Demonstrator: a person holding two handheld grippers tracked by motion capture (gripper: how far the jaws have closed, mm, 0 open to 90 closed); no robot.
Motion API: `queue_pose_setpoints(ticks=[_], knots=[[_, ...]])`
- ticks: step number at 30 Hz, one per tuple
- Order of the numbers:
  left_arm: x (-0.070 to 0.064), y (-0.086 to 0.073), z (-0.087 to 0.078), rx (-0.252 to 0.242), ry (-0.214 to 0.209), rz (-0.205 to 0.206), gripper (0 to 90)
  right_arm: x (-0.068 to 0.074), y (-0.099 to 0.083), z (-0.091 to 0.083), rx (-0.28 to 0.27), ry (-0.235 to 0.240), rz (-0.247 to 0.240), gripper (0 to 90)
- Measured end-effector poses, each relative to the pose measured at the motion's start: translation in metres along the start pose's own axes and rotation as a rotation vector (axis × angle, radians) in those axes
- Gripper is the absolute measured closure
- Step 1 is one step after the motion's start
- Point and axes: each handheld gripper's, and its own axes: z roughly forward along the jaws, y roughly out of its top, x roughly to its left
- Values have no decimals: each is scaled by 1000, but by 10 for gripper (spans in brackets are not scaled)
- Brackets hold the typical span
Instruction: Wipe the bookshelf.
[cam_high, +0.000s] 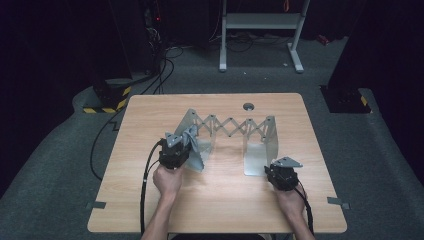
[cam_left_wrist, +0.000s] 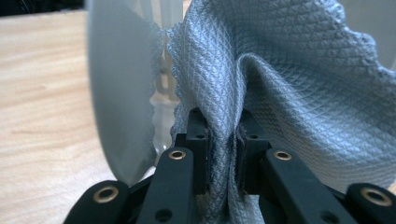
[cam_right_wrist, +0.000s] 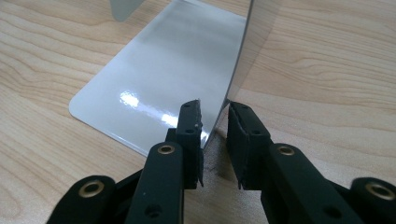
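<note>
A metal scissor-lattice rack (cam_high: 230, 125) stands across the middle of the wooden table (cam_high: 220, 205), with an upright plate at each end. My left gripper (cam_high: 186, 144) (cam_left_wrist: 223, 126) is shut on a grey-blue waffle-weave cloth (cam_high: 194, 150) (cam_left_wrist: 289, 79), which it holds against the left end plate (cam_high: 188, 121) (cam_left_wrist: 121, 93). My right gripper (cam_high: 271, 168) (cam_right_wrist: 215, 112) is open. Its jaws straddle the near edge of the right upright plate (cam_high: 270, 136) (cam_right_wrist: 257, 42), just above the plate's shiny flat foot (cam_high: 254, 162) (cam_right_wrist: 163, 70).
A round grommet (cam_high: 248, 106) sits in the table's far edge. Beyond the table are a white desk frame (cam_high: 260, 22), floor cables (cam_high: 165, 70) and dark stands with hazard tape (cam_high: 107, 102). Bare wood lies in front of the rack.
</note>
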Motion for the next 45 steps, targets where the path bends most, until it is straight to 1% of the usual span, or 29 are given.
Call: queue_pose_setpoints(ticks=[2, 5, 7, 9, 12, 14, 15, 17, 18, 20, 22, 27, 30, 35, 36, 39, 41, 43, 45], knots=[[0, -3, 3, 12, -8, -7, 787, 0, 0, 0, 0, 1, 0, 749], [-1, -5, 8, 22, -13, -7, 787, -2, 1, 1, 0, 14, 10, 720], [-1, -6, 10, 29, -16, -8, 787, -1, 2, 2, 1, 4, 8, 717], [-1, -7, 13, 35, -14, -10, 786, 0, 3, 3, 1, -3, 16, 712], [-2, -9, 16, 48, -11, -8, 787, 0, 5, 4, -11, -24, 18, 709], [-2, -11, 19, 61, -7, 0, 787, -1, 7, 5, -22, -29, 24, 714], [-3, -12, 21, 67, -7, 2, 787, -1, 7, 5, -26, -32, 26, 723], [-4, -13, 22, 61, 8, 14, 787, -2, 7, 5, -28, -33, 35, 741], [-4, -13, 23, 61, 9, 14, 787, -2, 7, 5, -29, -39, 37, 762], [-4, -13, 23, 63, 20, 23, 787, -2, 7, 5, -34, -47, 32, 786], [-6, -15, 25, 79, 23, 36, 787, -2, 7, 5, -35, -59, 38, 798], [-7, -24, 37, 121, 17, 25, 787, -5, 6, 5, -36, -76, 64, 830], [-5, -29, 42, 127, 29, 17, 787, -7, 5, 5, -36, -81, 74, 848], [0, -35, 50, 168, 65, 39, 788, -8, 5, 4, -34, -86, 82, 869], [1, -36, 51, 174, 67, 39, 787, -9, 5, 4, -35, -85, 83, 873], [2, -36, 52, 171, 73, 36, 787, -9, 4, 4, -33, -80, 92, 883], [3, -35, 52, 172, 75, 31, 787, -10, 4, 4, -34, -79, 89, 885], [4, -34, 51, 170, 71, 29, 787, -9, 4, 4, -35, -82, 84, 885], [3, -31, 47, 157, 62, 23, 787, -9, 4, 4, -35, -83, 84, 887]])
